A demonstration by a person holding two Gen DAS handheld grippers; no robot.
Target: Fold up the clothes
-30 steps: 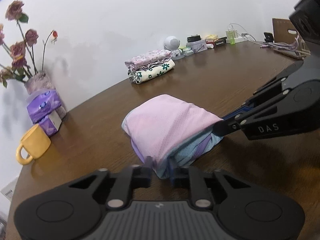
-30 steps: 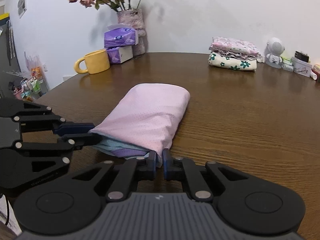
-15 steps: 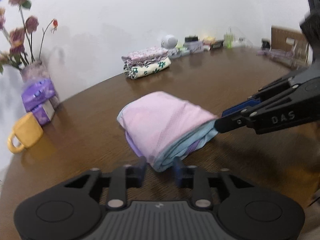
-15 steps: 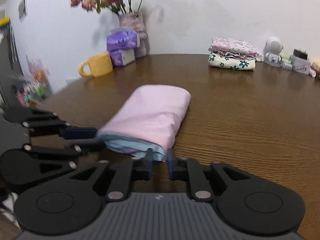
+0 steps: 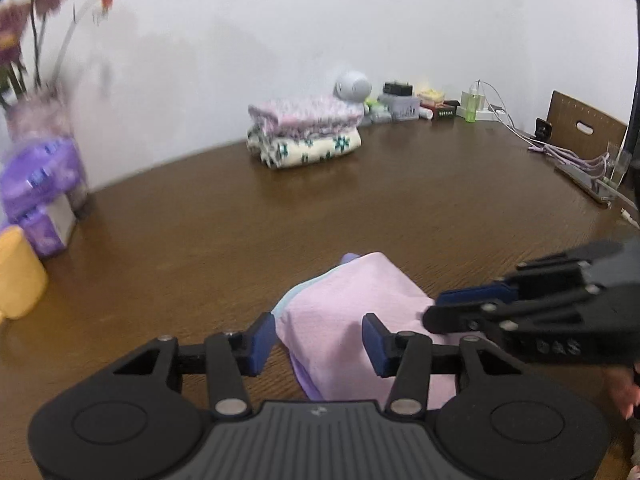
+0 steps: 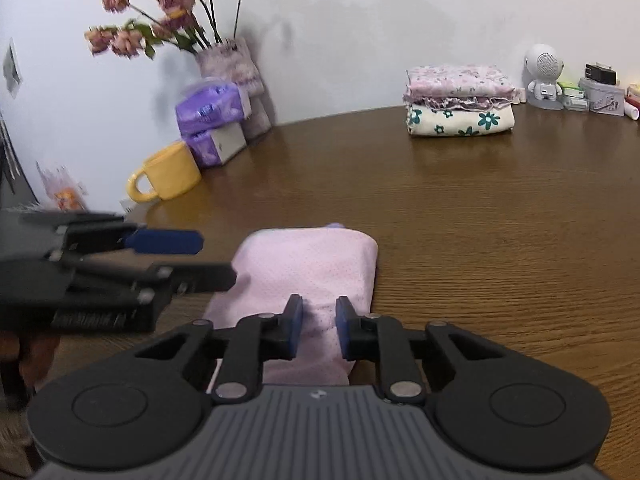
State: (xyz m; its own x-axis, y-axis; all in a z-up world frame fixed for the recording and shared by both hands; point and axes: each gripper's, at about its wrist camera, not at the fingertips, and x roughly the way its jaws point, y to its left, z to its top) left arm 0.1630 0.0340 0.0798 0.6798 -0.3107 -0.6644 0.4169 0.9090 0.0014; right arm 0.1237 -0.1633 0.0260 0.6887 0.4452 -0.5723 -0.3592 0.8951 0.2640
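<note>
Pink garment (image 6: 308, 268), folded into a compact bundle, lies on the brown bench (image 6: 480, 240), released a moment ago by both grippers (image 5: 318, 344) (image 6: 318, 322), jaws now parted and empty, suggesting this fold is complete.

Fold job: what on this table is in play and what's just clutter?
In play:
pink folded garment
left tongs, open
right tongs, open
folded clothes stack

Clutter:
yellow mug
tissue packs
flower vase
white robot figure
cables
</note>
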